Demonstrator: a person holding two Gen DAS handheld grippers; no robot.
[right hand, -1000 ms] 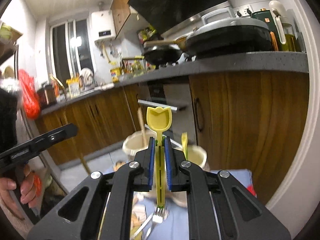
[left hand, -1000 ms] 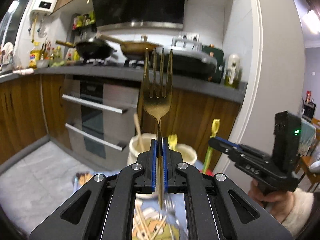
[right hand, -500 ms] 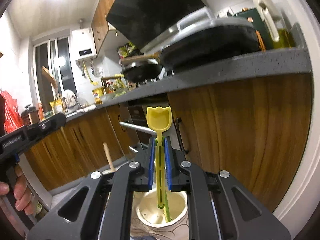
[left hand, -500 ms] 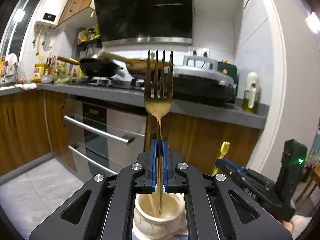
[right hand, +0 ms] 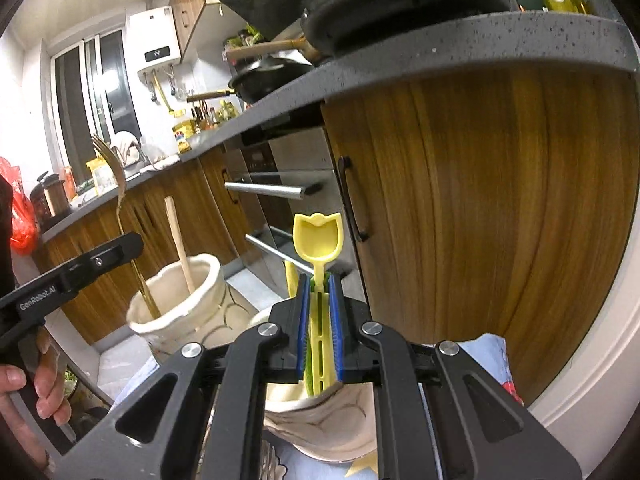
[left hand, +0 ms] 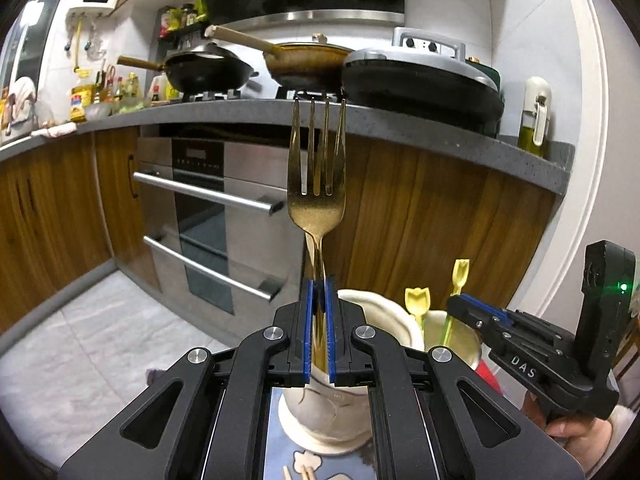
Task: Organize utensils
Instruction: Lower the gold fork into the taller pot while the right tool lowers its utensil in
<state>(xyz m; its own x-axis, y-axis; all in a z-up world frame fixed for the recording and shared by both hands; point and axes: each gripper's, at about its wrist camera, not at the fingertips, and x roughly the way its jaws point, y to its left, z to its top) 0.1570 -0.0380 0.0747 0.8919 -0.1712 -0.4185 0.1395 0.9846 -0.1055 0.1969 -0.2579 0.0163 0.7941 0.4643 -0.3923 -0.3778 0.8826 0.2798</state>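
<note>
My left gripper (left hand: 319,328) is shut on the handle of a gold fork (left hand: 317,184) that stands tines up, its lower end inside a tall cream ceramic holder (left hand: 328,412). My right gripper (right hand: 319,332) is closed on the stem of a yellow tulip-shaped plastic spoon (right hand: 317,236), whose lower end sits in a second, lower cream holder (right hand: 332,424). In the right wrist view the tall holder (right hand: 180,304) stands to the left with a wooden stick (right hand: 179,240) and the gold fork (right hand: 120,196) in it. A second yellow utensil (left hand: 459,276) stands in the lower holder (left hand: 460,336).
Both holders stand on a blue patterned cloth (right hand: 492,356). Behind them are wooden cabinets (left hand: 420,224), a steel oven (left hand: 212,216) and a grey countertop (left hand: 440,132) with pans. A few chopsticks (left hand: 304,472) lie on the cloth near the tall holder.
Both grippers have come down with their utensils: the fork's lower end now sits in the tall holder and the yellow spoon's stem reaches into the lower holder.
</note>
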